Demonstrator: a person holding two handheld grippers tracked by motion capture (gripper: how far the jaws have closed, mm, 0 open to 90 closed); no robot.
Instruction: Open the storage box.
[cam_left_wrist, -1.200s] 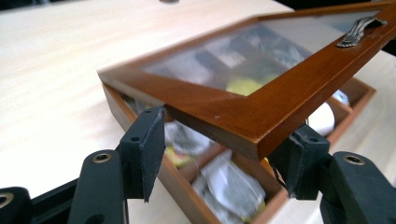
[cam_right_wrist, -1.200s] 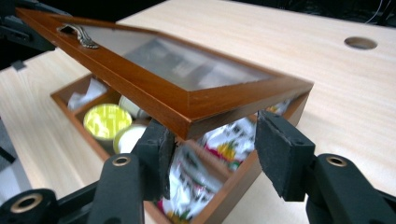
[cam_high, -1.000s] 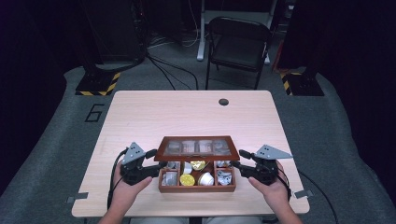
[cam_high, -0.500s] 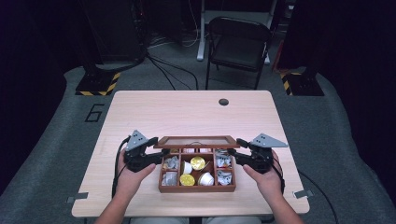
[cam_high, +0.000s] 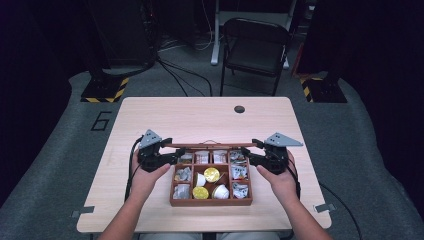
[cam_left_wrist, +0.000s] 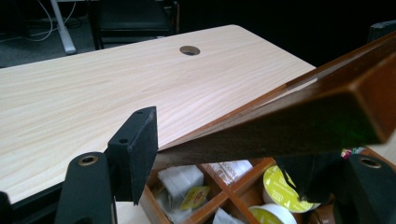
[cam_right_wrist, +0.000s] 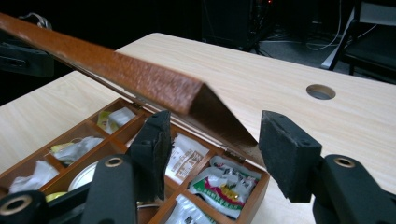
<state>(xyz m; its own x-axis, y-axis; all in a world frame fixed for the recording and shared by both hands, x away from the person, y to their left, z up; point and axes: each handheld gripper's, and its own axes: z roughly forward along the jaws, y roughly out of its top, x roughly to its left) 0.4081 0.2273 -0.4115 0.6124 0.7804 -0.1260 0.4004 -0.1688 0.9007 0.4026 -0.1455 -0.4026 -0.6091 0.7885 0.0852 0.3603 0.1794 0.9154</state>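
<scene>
The lid of the wooden box on the desk now stands nearly upright; left gripper and right gripper have just been opening, spread beside its corners, so opening seems nearly done.

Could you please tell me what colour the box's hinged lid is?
Reddish-brown wood, clearest in the right gripper view: the raised wooden lid.

Overhead light brightens the table against dark surroundings; the high view is soft, close edges blurred.
</scene>
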